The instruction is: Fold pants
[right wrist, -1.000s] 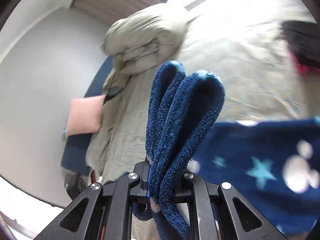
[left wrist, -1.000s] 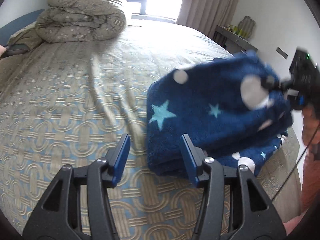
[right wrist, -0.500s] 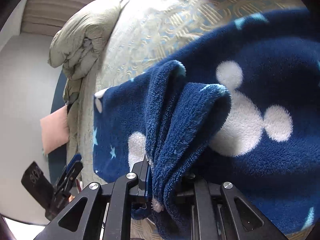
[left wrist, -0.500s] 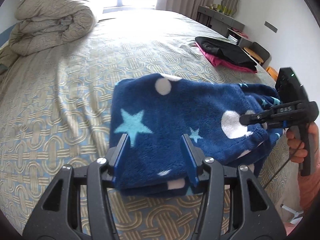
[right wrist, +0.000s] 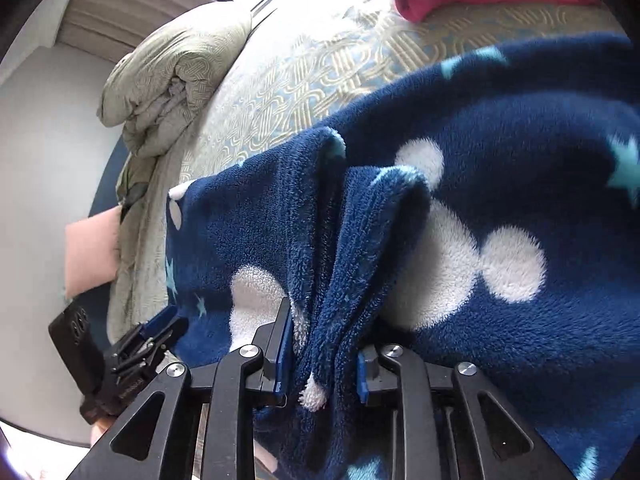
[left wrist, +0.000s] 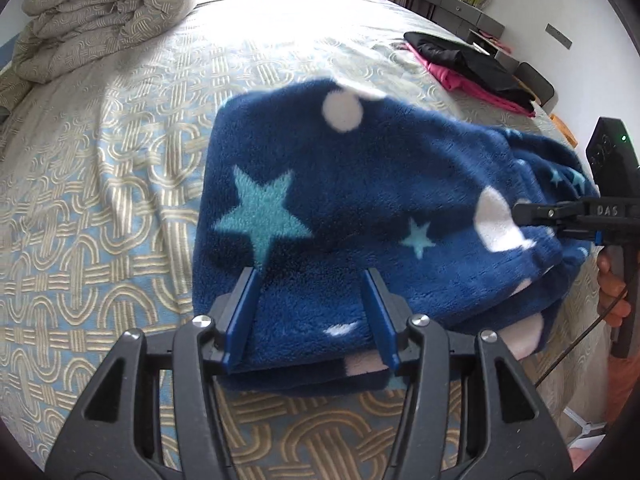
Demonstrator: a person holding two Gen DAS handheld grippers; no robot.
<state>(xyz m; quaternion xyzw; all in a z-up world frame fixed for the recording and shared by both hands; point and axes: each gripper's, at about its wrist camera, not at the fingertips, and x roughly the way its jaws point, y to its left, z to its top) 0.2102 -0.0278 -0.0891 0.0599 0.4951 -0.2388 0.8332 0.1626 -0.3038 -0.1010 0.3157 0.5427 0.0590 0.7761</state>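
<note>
Fingers of the left gripper (left wrist: 310, 312) stand apart over the near edge of the folded blue pants (left wrist: 360, 200), gripping nothing. Right gripper (right wrist: 320, 356) – jaws opening, a bunched fold of fleece between them. Pants lie on the patterned bedspread (left wrist: 100, 200), stars and white dots up – near the bed's edge.

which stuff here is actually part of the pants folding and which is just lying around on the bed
Part of the job:
- blue fleece pants, folded on the bed
- left gripper, open over the near edge
- right gripper, jaws opening, a fold of fleece between them

Just lying about:
- rolled duvet
- black and pink clothes
- pink cushion
</note>
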